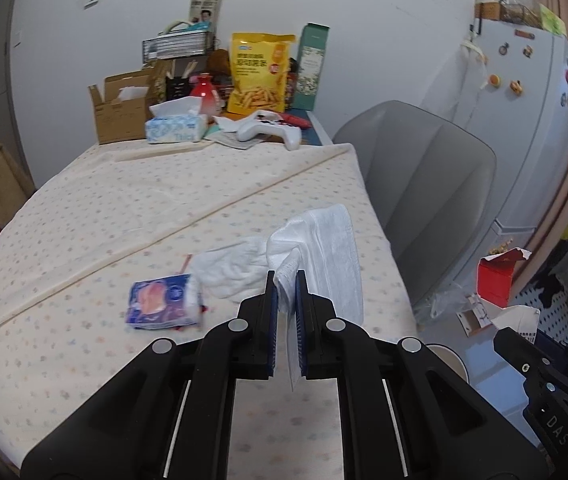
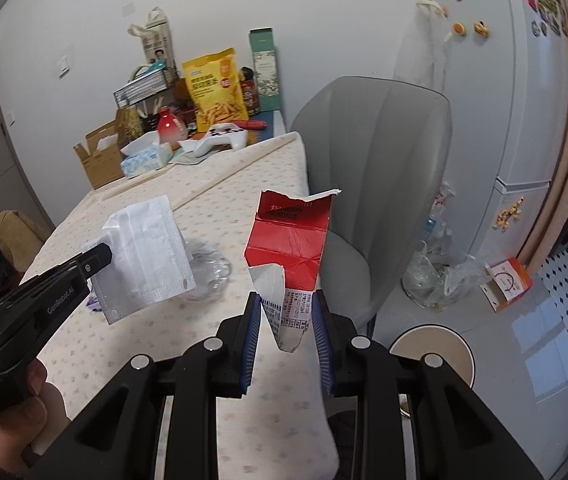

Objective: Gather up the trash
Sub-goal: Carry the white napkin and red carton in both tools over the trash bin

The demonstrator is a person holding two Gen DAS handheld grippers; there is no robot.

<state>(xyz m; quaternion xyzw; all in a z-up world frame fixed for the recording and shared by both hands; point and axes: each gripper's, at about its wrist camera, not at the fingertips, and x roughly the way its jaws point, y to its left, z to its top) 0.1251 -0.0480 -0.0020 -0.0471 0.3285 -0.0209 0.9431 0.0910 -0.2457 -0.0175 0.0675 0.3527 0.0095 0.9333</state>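
Spread with a dotted cream cloth, the table sits beneath two lifted pieces of trash: a white face mask is pinched in the left gripper, a torn red carton clamped in the right gripper — both raised for carrying. A round bin on the floor is shown clearly only by the right view; a blue wrapper only by the left.

A bench under a dotted cream cloth carries a blue tissue packet near its front edge and a tissue box, cardboard box, white controller and yellow snack bag along its far edge.
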